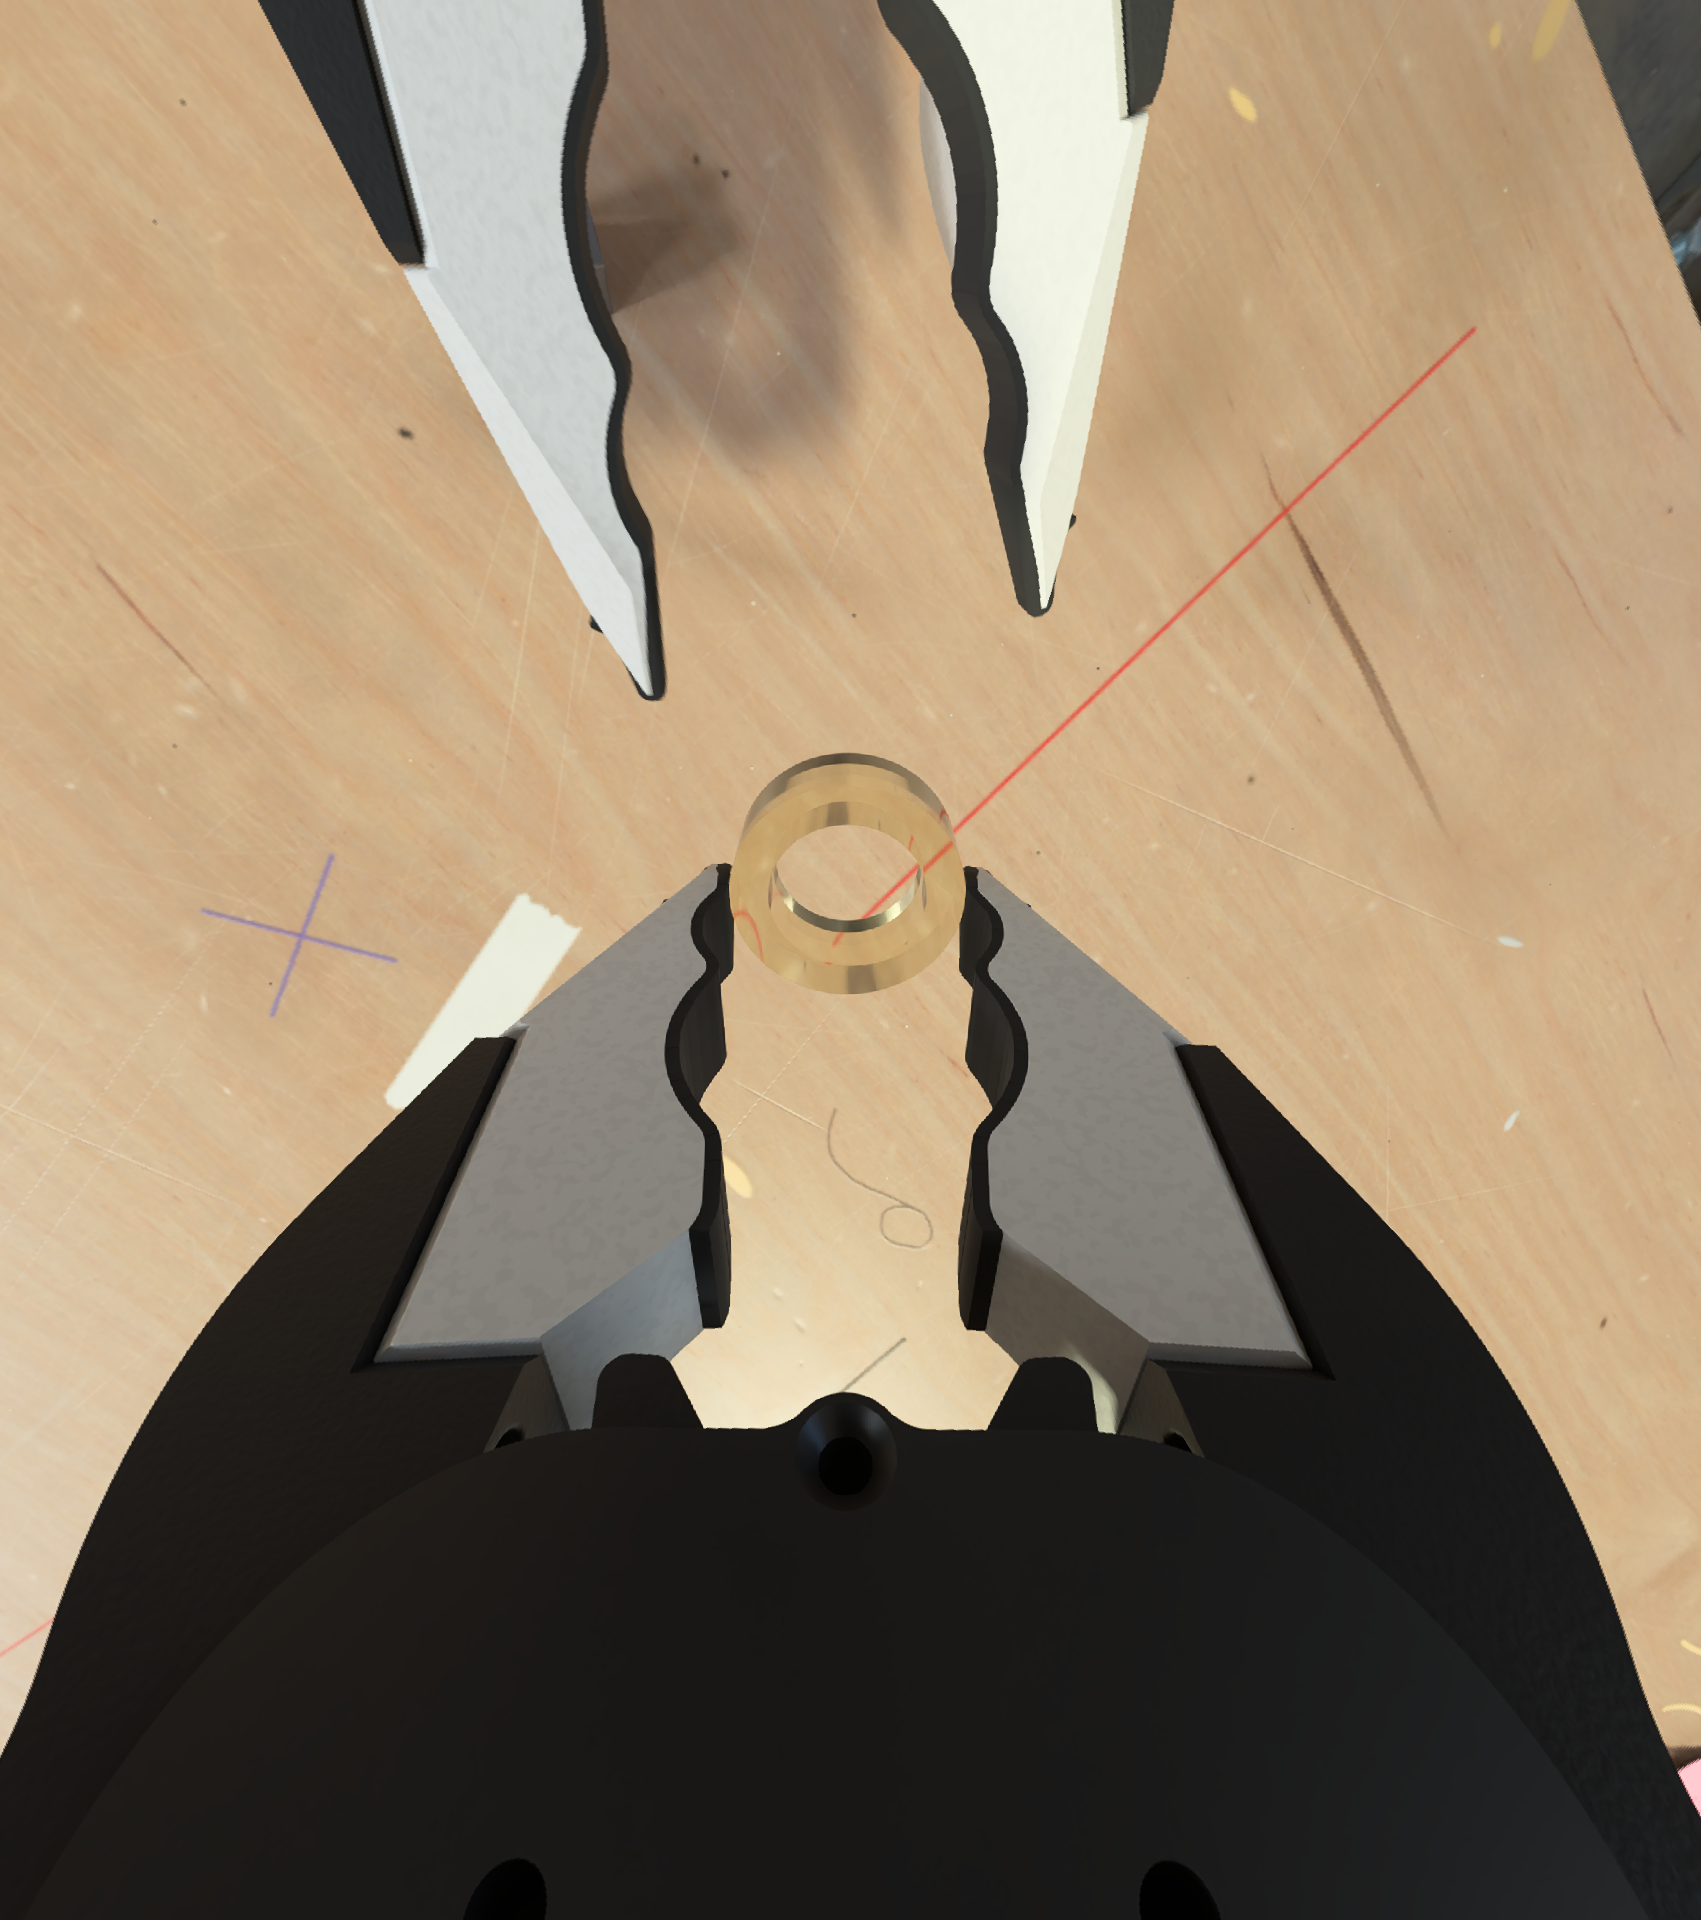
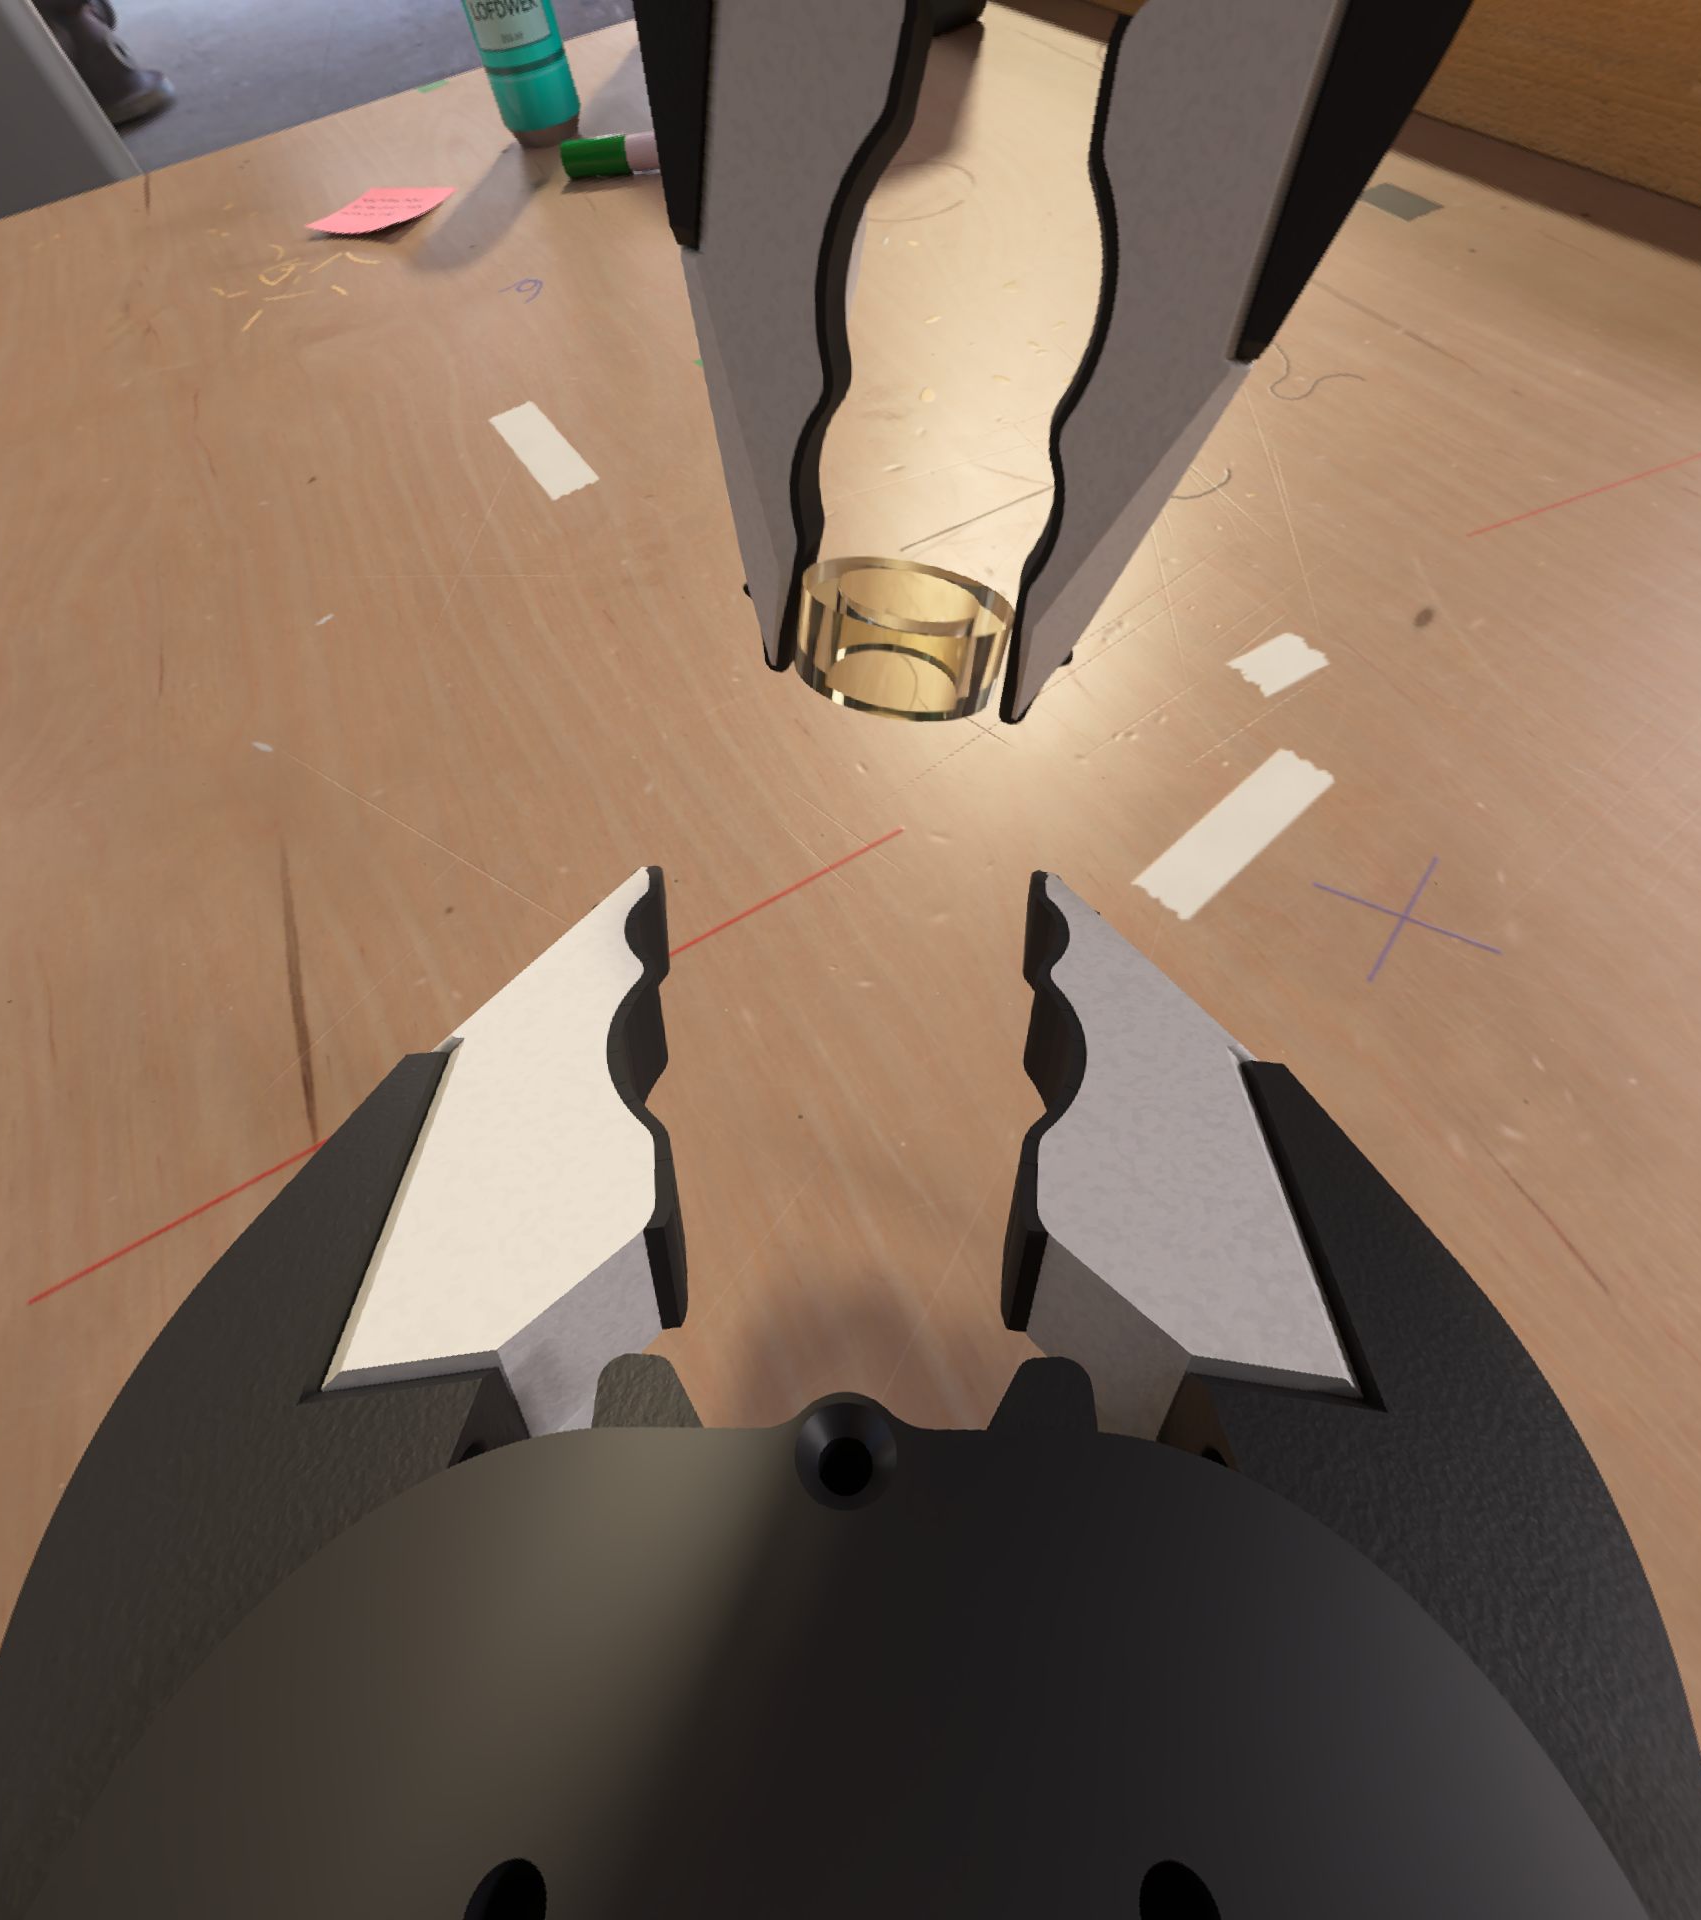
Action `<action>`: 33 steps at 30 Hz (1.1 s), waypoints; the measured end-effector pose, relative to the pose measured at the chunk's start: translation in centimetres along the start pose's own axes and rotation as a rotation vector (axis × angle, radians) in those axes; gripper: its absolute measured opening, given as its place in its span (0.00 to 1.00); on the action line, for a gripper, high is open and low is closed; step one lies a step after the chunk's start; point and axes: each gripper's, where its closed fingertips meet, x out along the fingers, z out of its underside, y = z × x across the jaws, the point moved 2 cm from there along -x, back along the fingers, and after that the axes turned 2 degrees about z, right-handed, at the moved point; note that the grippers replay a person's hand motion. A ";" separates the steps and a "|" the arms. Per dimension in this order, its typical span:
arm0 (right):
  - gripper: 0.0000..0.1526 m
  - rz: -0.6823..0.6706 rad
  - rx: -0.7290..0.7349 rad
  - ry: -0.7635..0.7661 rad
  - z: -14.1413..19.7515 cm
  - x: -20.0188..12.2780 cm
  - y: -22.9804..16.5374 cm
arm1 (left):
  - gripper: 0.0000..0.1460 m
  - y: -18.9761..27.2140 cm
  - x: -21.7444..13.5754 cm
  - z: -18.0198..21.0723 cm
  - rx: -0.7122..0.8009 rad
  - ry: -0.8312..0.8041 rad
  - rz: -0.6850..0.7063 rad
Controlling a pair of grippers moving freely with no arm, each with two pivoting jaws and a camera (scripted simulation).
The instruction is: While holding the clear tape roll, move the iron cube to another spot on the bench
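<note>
My left gripper (image 1: 846, 878) is shut on the clear, amber-tinted tape roll (image 1: 846, 971), held at its fingertips above the wooden bench (image 1: 202, 416). In the right wrist view the left gripper (image 2: 893, 686) comes down from the top with the tape roll (image 2: 903, 644) between its tips. My right gripper (image 2: 846, 881) is open and empty, just in front of the roll and facing the left gripper. It shows in the left wrist view (image 1: 841, 646) too, jaws apart. The iron cube is not in either view.
A teal bottle (image 2: 529, 62), a green marker (image 2: 607, 156) and a pink sticky note (image 2: 378, 208) lie at the bench's far left corner. White tape strips (image 2: 1230, 831) are stuck on the bench (image 2: 202, 623). A shoe (image 2: 124, 73) stands on the floor beyond.
</note>
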 end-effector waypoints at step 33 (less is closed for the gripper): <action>0.34 0.015 0.020 0.029 -0.2 -0.2 0.3 | 0.30 0.0 -0.1 0.1 0.009 -0.010 0.003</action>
